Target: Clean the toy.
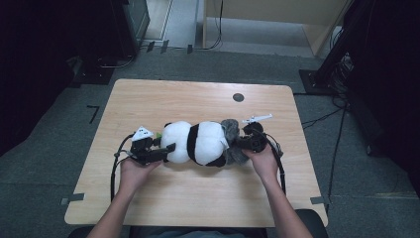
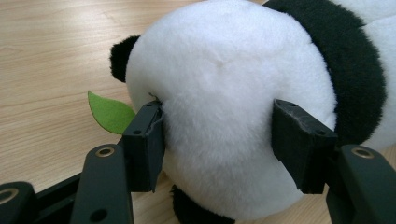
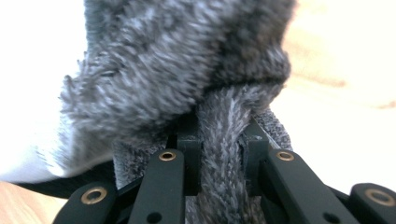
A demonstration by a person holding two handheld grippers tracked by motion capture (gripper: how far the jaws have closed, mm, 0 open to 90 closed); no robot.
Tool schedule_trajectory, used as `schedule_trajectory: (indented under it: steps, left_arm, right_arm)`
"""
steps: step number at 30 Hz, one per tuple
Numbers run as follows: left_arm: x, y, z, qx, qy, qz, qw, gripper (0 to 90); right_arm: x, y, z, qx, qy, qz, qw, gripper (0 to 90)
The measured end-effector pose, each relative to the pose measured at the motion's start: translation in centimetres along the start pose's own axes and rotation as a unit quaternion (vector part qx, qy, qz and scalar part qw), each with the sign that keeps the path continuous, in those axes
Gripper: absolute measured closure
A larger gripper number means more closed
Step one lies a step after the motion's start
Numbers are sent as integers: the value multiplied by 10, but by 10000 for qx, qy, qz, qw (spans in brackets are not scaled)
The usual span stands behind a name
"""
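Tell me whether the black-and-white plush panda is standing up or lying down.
Lying down. The black-and-white plush panda stretches lengthwise across the wooden table, its round white head resting low against the tabletop.

1. My high view sits above the near edge of the worktop (image 1: 148,94), looking forward and down across it to the floor beyond.
2. My left gripper view rides low on the left gripper (image 1: 161,152) and faces right, very close to the panda's (image 2: 224,107) white head.
3. My right gripper view faces left, pressed up against the grey fur cloth (image 3: 187,65).
4. All three views share the panda and worktop.
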State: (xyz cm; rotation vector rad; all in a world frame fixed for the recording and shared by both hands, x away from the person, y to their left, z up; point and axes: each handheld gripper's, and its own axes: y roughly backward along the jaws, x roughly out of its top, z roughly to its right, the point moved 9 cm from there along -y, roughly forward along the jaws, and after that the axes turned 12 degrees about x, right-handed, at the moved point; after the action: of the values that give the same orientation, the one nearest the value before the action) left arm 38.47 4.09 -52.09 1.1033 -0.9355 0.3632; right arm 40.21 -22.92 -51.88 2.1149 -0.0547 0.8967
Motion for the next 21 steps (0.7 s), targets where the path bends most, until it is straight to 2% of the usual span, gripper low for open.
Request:
schedule_trajectory:
  steps: [6, 12, 15, 19, 21]
  left_arm:
    - [1, 0, 1, 31, -19, 15, 10000, 382]
    - [1, 0, 2, 48, -28, 20, 10000, 382]
    - [1, 0, 2, 50, -33, 21, 10000, 382]
    - [0, -1, 1, 49, -73, 28, 10000, 382]
    - [1, -1, 1, 41, -38, 36, 10000, 382]
  right_arm:
    - [25, 25, -7, -32, 157, 372, 9992, 759]
    - [52, 48, -25, 51, 406, 728, 9965, 761]
    - [54, 41, -35, 106, 557, 627, 9964, 761]
    - [47, 23, -35, -12, 624, 470, 9969, 757]
    - [44, 18, -33, -74, 625, 654, 9959, 761]
